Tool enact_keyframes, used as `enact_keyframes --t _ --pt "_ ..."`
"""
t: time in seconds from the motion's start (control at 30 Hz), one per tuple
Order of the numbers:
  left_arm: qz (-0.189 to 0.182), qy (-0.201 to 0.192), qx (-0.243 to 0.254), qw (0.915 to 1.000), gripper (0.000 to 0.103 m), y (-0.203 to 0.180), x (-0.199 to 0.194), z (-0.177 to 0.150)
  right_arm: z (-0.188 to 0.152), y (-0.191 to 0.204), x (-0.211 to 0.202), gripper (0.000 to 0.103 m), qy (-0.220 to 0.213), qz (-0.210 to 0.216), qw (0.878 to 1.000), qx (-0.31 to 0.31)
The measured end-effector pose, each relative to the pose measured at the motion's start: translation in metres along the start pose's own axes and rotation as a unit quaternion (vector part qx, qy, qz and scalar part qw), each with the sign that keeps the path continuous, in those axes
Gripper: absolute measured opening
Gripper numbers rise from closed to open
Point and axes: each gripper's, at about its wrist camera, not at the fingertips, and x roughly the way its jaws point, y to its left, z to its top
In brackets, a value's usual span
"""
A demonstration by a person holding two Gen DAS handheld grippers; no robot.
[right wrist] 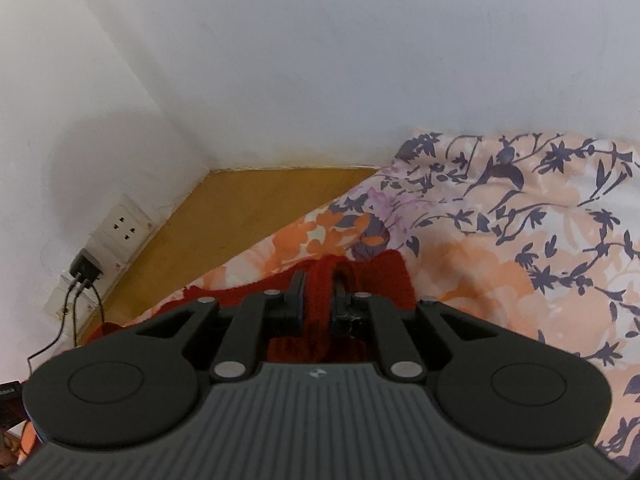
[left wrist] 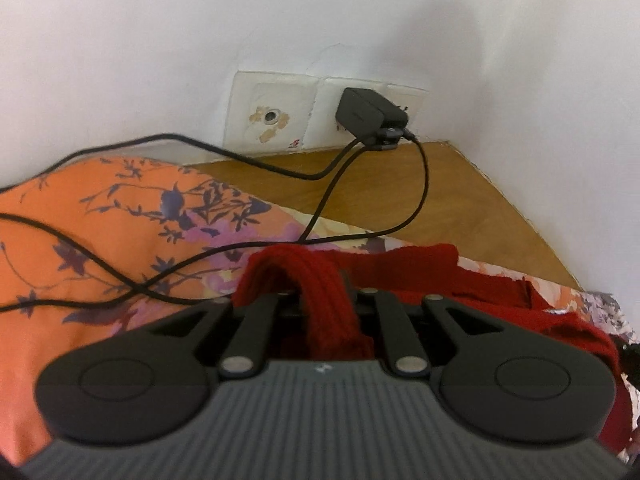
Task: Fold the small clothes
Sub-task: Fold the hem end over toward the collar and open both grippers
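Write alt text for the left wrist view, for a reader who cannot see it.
The left tool is shut on a fold of red knitted garment above a floral orange bedsheet. Behind, black cables run from a charger plugged into a wall socket.

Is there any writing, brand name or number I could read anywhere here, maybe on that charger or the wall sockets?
No text can be read as words.
Small white emblem on the left gripper body: a logo, no letters.
The same emblem on the right gripper body: no letters.
Small red marks on the wall socket plates: too small and blurred to read.
Black charger: faint print, unreadable.
Red knit garment: no label showing.
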Motion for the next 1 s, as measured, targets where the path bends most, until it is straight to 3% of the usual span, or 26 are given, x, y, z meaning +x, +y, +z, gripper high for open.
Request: enact_keyframes --t 0.03,0.1,0.17,0.33,0.5,0.8,0.93,1.0 --pt "-0.002 -0.002 0.001 1.0 0.02 -0.002 -0.004 0.001 0.001 0.001 -0.003 0.02 -0.001 0.004 1.0 -0.001" --pt "-0.003 -0.014 0.007 0.9999 0.041 -0.006 -0.013 0.002 0.004 0.004 -0.009 0.024 -0.005 0.01 1.0 -0.005" --pt "-0.005 -0.03 0.017 0.9994 0.047 -0.012 -0.024 0.004 0.006 0.007 -0.018 0.034 -0.014 0.01 1.0 -0.01" --pt "-0.016 -0.043 0.04 0.9981 0.048 -0.023 -0.041 0.006 0.011 0.008 -0.034 0.053 -0.039 0.016 0.999 -0.012" --pt "-0.014 -0.035 0.045 0.9983 0.048 -0.025 -0.042 0.005 0.01 0.009 -0.044 0.055 -0.047 0.015 0.998 -0.031" --pt "0.008 -0.005 0.044 0.999 0.048 -0.018 -0.038 -0.006 -0.003 -0.006 -0.04 0.056 -0.01 -0.014 0.999 -0.036" --pt "0.021 0.012 0.043 0.9988 0.048 -0.014 -0.04 -0.011 -0.013 -0.015 -0.044 0.068 0.007 -0.013 0.999 -0.033" --pt "0.026 0.02 0.042 0.9986 0.048 -0.012 -0.042 -0.014 -0.017 -0.02 -0.047 0.069 0.012 -0.013 0.999 -0.03"
